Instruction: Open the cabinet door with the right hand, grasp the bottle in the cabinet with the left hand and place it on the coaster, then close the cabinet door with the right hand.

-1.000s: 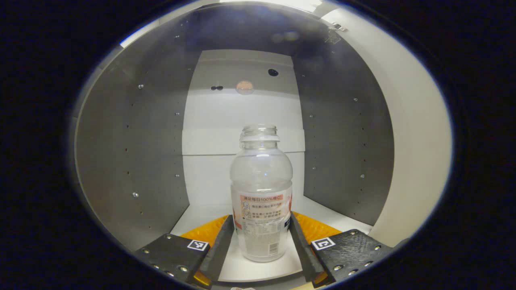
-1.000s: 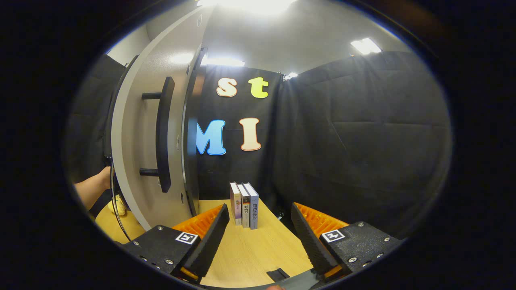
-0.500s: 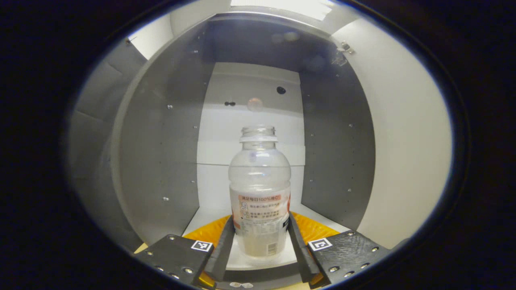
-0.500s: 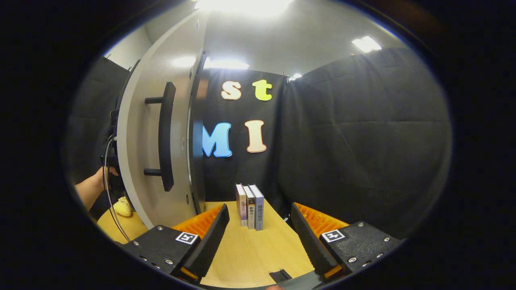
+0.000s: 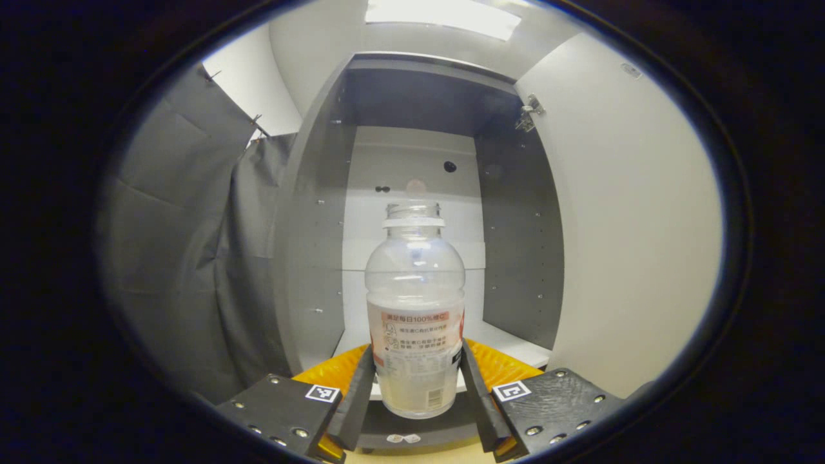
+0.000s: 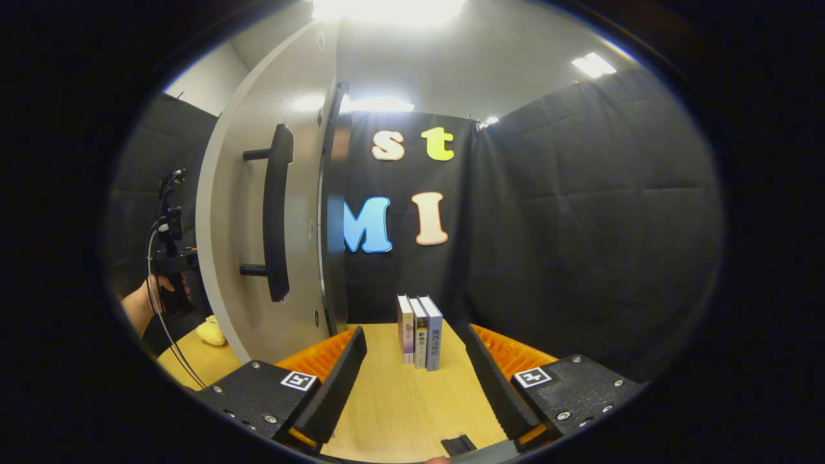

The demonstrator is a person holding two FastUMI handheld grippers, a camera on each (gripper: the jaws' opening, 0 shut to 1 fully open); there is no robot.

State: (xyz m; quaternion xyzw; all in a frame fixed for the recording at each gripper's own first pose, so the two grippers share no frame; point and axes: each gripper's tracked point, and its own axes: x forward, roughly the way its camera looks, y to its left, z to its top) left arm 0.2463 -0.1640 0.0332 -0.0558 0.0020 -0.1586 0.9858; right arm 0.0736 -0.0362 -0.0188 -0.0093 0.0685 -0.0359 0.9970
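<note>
A clear, capless plastic bottle (image 5: 416, 303) with a printed label stands upright between the fingers of my left gripper (image 5: 416, 386), which is shut on its lower body. The bottle is held just outside the front of the grey cabinet (image 5: 412, 161), whose white door (image 5: 631, 225) stands open on the right. In the right gripper view the same open door (image 6: 248, 212) with its black bar handle (image 6: 277, 212) is on the left. My right gripper (image 6: 412, 380) hangs open above the wooden table (image 6: 399, 399), to the right of the door, with nothing between its fingers.
Three books (image 6: 419, 332) stand upright on the table at the back wall. A person's hand (image 6: 151, 296) holding the other gripper shows past the door's left edge, beside a small yellow object (image 6: 211, 332). Grey cloth (image 5: 187, 245) hangs left of the cabinet.
My left gripper has drawn back out of the cabinet with the bottle in it; the cabinet interior now looks farther off. The right gripper view has swung slightly, shifting the door and books rightward.
</note>
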